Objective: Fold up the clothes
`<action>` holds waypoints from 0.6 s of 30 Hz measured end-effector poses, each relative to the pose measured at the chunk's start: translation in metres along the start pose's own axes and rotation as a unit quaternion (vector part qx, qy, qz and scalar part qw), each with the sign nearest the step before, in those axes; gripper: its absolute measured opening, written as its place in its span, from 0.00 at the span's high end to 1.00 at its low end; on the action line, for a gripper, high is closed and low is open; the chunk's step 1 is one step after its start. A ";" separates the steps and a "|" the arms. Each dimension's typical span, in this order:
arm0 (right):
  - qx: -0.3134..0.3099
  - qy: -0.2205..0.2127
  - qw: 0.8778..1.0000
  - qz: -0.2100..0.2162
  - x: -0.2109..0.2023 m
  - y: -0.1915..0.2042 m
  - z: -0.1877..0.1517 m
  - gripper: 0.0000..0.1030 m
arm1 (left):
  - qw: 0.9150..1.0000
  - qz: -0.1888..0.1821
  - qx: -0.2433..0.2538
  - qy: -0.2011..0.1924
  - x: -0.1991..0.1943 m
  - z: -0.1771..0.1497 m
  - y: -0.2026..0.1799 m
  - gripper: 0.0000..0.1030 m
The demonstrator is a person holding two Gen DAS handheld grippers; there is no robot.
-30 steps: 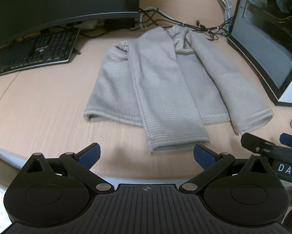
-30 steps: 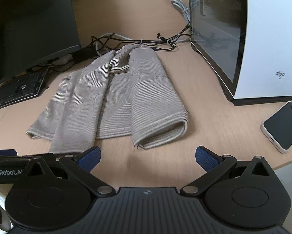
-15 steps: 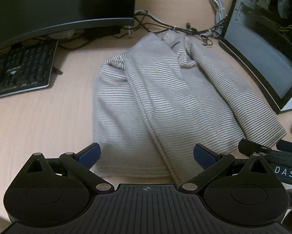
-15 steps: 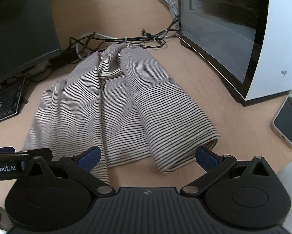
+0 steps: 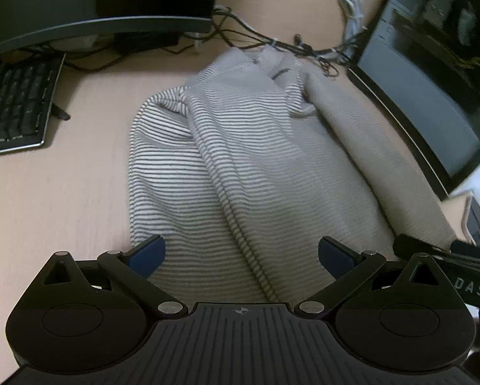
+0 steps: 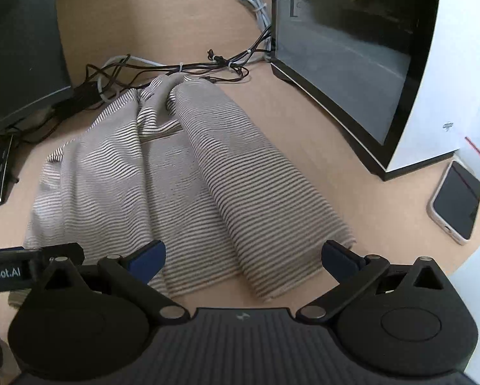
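Over striped garment (image 5: 256, 166), both grippers' fingers (image 5: 148, 252) spread

The light wood-grain desk (image 6: 352, 166) carries a grey-and-white striped knit garment (image 6: 188, 186) lying flat at centre, a black keyboard (image 5: 12, 109) at left, a tangle of black and white cables (image 6: 182, 67) behind, a white computer case (image 6: 400, 64) and a dark-screened smartphone (image 6: 458, 199) at right.

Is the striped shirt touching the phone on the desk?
Apart. The right wrist view shows bare desk between the striped shirt and the phone.
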State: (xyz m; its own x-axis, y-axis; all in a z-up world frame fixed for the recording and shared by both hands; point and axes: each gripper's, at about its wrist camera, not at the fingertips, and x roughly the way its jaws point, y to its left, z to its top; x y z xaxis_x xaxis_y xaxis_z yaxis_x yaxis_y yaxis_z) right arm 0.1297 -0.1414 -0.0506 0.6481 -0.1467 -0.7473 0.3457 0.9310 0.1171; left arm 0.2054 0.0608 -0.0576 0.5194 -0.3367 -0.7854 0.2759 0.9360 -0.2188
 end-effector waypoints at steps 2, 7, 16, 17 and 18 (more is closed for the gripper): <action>0.004 0.001 1.000 -0.001 0.002 -0.001 0.003 0.00 | 1.000 0.008 -0.010 -0.004 0.002 0.004 -0.001 0.00; 0.013 0.015 0.998 0.059 0.026 -0.004 0.021 0.00 | 0.999 0.040 -0.020 -0.013 0.001 0.010 -0.006 0.00; 0.028 0.042 0.983 0.179 0.073 -0.008 0.055 0.00 | 0.997 0.049 -0.057 0.019 0.015 0.002 -0.015 0.00; 0.030 0.044 0.980 0.192 0.078 -0.008 0.059 0.00 | 0.996 0.054 -0.061 0.022 0.017 0.001 -0.016 0.00; 0.030 0.047 0.978 0.202 0.081 -0.009 0.061 0.00 | 0.996 0.058 -0.064 0.024 0.018 0.000 -0.016 0.00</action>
State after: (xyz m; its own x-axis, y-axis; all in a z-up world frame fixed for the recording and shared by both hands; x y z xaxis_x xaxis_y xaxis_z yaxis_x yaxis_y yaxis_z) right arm 0.2209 -0.1818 -0.0727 0.6761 0.2621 -0.6887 0.1154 0.8854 0.4502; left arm 0.2103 0.0397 -0.0688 0.5025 -0.2226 -0.8354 0.1090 0.9749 -0.1943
